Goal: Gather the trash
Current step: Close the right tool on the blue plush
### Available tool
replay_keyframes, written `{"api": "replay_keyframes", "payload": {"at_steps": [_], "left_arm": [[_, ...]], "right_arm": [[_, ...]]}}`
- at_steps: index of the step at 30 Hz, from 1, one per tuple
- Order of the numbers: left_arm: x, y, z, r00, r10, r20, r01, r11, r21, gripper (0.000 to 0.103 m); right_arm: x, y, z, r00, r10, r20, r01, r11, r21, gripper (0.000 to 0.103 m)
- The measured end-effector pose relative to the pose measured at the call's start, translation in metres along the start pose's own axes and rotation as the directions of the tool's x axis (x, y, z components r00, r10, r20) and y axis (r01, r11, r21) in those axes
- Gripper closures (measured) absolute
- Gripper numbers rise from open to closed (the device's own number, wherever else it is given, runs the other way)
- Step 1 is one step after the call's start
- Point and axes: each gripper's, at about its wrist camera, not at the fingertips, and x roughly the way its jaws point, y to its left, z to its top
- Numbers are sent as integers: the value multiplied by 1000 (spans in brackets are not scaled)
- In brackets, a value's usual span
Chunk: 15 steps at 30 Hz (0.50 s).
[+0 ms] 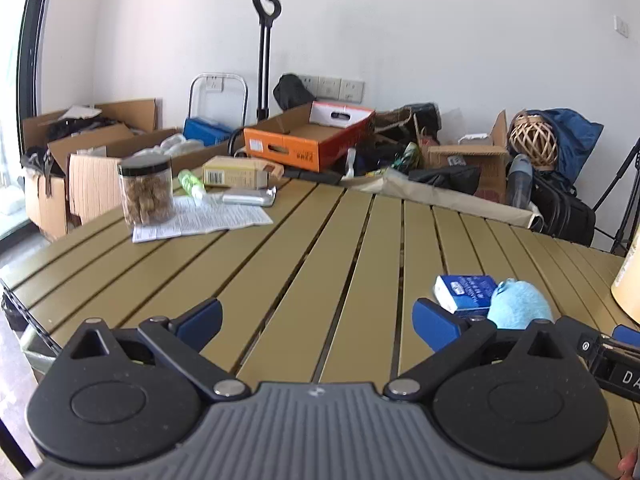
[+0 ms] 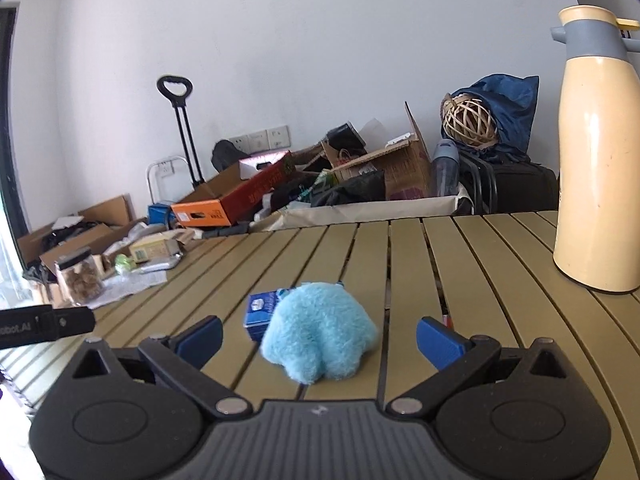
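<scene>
Right claw (image 2: 319,338) wide open, empty, lined up on the blue fluff (image 2: 320,338) lying on the desk (image 2: 500,280) just ahead, touching the carton (image 2: 262,312). Best to straddle the fluff alone, then close. Left claw (image 1: 317,320) gapes empty too. Open slats beyond; flask (image 2: 596,152) stands right, jar (image 1: 146,192) far left.

Fluffy light-blue ball (image 2: 320,332) touching small blue box (image 2: 260,314), on slatted table (image 2: 420,264).
</scene>
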Motion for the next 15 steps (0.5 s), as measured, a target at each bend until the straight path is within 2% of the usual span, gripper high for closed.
{"api": "replay_keyframes", "payload": {"at_steps": [3,8,15], "left_arm": [[16,2,0,999,-4,-32,4,1000,-15,0],[29,2,5,998,-22,-53,20,999,-27,0],[46,4,8,996,-16,-85,13,999,-40,0]], "right_arm": [[18,2,2,999,-30,-21,30,999,-25,0],[46,7,12,998,-10,-66,9,1000,-22,0],[81,20,20,989,-88,-115,83,996,-45,0]]}}
